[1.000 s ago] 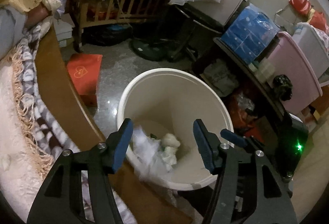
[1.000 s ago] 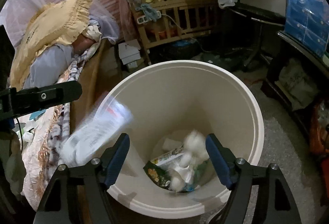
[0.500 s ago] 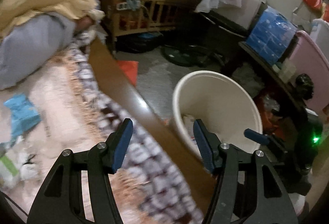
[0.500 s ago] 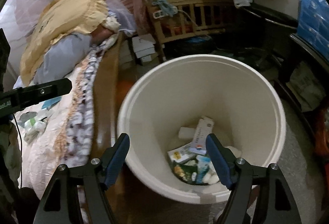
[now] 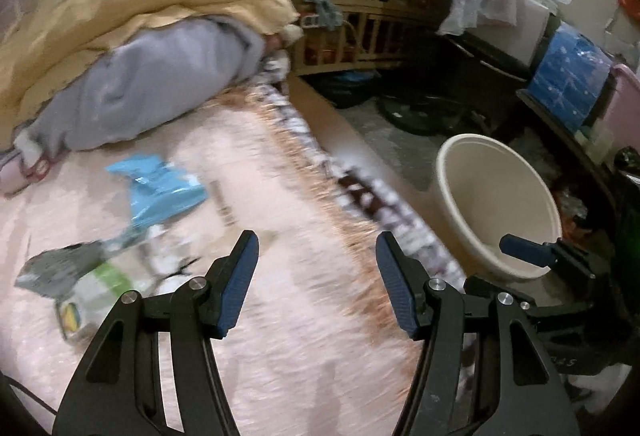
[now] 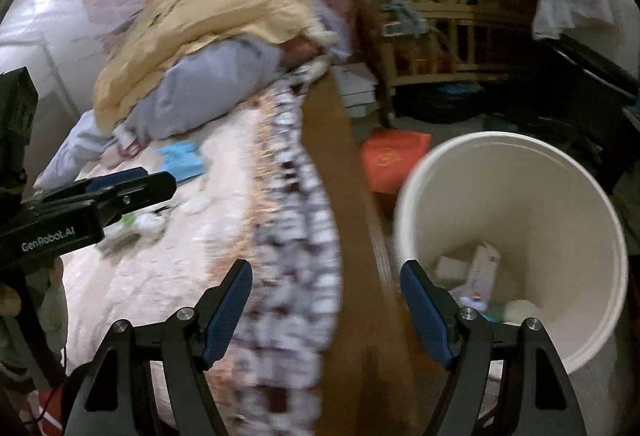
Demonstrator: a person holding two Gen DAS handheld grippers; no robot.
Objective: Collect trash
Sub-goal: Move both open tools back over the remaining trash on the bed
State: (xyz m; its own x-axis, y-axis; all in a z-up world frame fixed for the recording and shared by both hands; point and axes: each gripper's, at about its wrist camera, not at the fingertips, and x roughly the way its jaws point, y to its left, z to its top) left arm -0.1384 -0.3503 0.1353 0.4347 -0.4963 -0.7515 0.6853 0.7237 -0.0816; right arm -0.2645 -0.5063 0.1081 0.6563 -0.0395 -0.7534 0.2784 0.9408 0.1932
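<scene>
My left gripper (image 5: 316, 276) hangs empty, jaws apart, over the pink blanket (image 5: 280, 336). Only its view shows the blue wrapper (image 5: 160, 188) and a grey-green packet (image 5: 76, 284) clearly (both blurred). My right gripper (image 6: 326, 310), likewise spread and empty, alone looks into the one cream bin (image 6: 516, 196) on the floor beside the bed; the trash (image 6: 480, 276) inside is too jumbled to count.
</scene>
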